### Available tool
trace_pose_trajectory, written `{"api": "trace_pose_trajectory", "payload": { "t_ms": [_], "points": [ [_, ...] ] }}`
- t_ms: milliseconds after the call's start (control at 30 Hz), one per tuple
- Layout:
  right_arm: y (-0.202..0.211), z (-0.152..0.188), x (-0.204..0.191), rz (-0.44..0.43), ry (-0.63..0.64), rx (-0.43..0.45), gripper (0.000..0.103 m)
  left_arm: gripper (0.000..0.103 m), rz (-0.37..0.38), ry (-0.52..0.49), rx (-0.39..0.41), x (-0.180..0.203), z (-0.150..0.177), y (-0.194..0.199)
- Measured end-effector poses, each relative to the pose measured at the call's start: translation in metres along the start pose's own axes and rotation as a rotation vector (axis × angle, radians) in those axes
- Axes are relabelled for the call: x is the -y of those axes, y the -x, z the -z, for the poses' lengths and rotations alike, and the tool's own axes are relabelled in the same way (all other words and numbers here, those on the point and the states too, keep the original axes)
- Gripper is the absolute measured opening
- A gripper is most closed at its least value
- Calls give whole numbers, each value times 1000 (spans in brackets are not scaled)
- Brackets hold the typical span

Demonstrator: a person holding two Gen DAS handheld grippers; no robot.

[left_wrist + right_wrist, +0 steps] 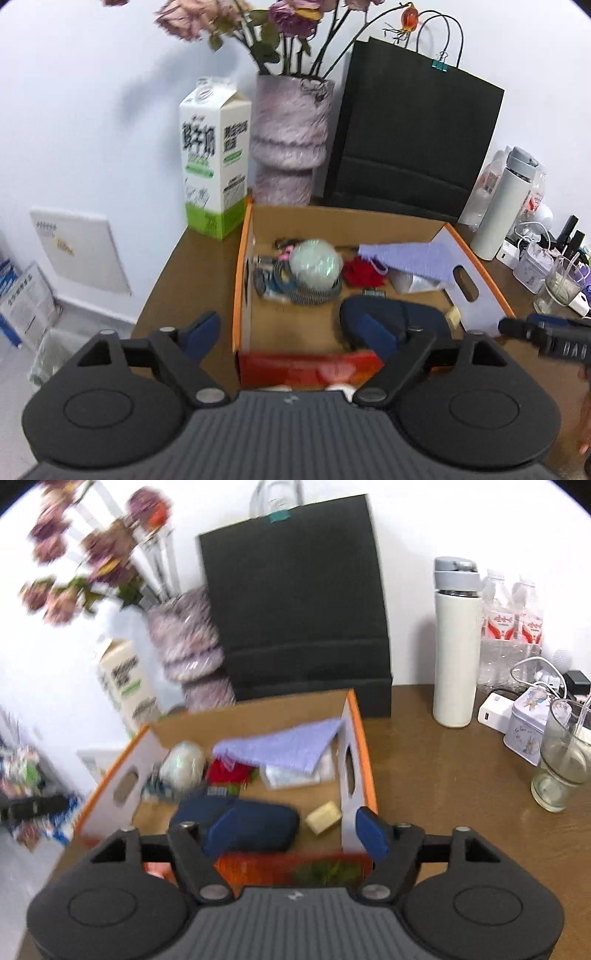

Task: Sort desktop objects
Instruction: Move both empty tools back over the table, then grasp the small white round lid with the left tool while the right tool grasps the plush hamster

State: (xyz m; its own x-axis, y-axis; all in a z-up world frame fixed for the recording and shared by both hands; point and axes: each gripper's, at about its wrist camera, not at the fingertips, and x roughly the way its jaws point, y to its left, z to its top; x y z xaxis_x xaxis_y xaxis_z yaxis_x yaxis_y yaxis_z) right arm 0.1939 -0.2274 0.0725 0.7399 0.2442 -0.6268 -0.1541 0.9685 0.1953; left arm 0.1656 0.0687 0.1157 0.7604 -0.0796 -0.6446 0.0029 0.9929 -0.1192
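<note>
- Hovering at the near edge of the cardboard box (295,325), the left gripper (288,332) has its jaws wide apart and empty; the right gripper (291,830) does too.
- Sorted things lie inside the box — a navy pouch (243,827), a pale ball (316,262), a lilac cloth (284,746).
- Risk, as I judge it: a low reach could clip the box wall and shove it toward the glass (561,764) on the desk (461,775).
- Both grippers point forward, tilted down over the box.
</note>
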Motion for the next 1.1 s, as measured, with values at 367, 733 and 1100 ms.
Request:
{"api": "trace_pose_trajectory", "payload": {
  "t_ms": [367,733,1100],
  "points": [
    [71,124,-11,37,130,63,81,101,-48,-91,1,32,134,51],
    [120,217,-16,78,145,44,82,101,-29,-21,-56,28,226,102],
    [151,242,-20,50,136,57,83,64,8,-58,-30,35,238,116]
  ]
}}
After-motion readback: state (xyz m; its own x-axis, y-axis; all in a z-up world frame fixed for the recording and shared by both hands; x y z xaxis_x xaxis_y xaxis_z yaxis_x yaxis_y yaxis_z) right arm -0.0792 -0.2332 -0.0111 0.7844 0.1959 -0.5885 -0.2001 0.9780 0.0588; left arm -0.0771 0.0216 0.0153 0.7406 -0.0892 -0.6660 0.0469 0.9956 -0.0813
